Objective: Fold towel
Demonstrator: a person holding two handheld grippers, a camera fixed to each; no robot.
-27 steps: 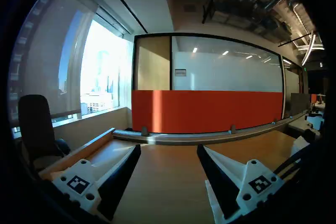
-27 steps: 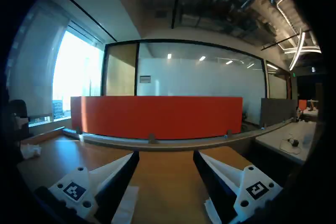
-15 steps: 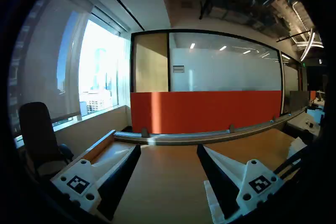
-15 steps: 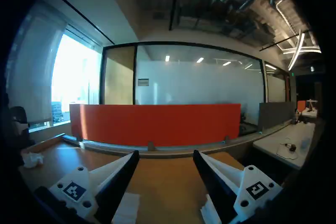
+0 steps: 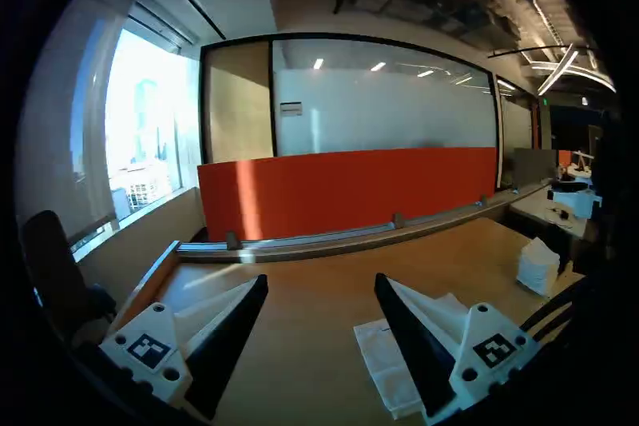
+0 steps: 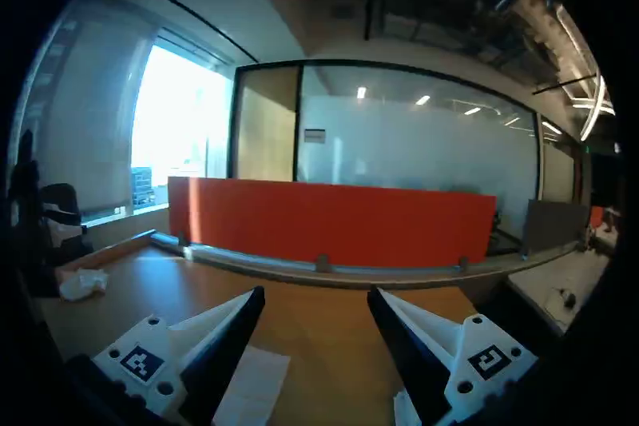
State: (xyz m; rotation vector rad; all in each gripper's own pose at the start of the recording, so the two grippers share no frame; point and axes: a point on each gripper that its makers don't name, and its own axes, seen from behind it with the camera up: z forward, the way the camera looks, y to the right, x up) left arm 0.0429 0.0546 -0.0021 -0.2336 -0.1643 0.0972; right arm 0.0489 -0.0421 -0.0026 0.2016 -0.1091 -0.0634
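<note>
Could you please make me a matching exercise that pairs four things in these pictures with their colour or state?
Things:
1. towel
2. divider
3. chair
4. rag

Descriptions:
A. black, by the window
B. white, crumpled
C. orange, upright
D. white, lying flat on the desk

Pairs: 1-D; 2-C; 3-A; 4-B

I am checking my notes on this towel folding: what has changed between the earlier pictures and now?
The left tongs turned to the right, so more of the flat white towel and a folded stack came into sight on the desk. The right tongs turned to the left. Nothing was taken hold of or let go; both tongs stay open and empty.
</note>
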